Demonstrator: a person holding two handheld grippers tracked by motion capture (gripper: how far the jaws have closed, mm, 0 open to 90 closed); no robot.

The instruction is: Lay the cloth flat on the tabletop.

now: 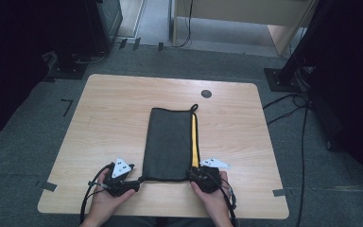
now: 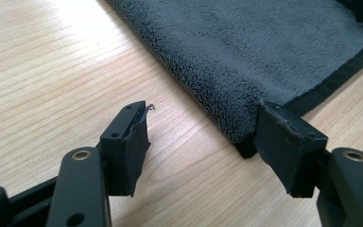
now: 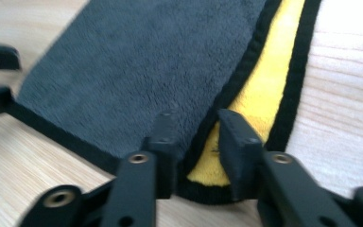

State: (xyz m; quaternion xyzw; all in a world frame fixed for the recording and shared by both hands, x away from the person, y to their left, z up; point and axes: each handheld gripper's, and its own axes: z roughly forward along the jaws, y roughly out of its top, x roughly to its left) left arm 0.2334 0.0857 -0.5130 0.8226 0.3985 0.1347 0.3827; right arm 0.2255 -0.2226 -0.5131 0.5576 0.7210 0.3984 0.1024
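My right gripper (image 3: pixel 196 137) has its jaws pinched on the towel's (image 1: pixel 168 142) near right corner, the grey top layer's black edge caught between the pads with the yellow underside (image 3: pixel 264 80) showing beside it. My left gripper (image 2: pixel 208 142) stands with jaws wide apart at the near left corner: one pad touches the folded edge, the other rests over bare wood, gripping nothing. The towel lies folded lengthwise in the middle of the table (image 1: pixel 104 118), its loop (image 1: pixel 194 108) at the far end.
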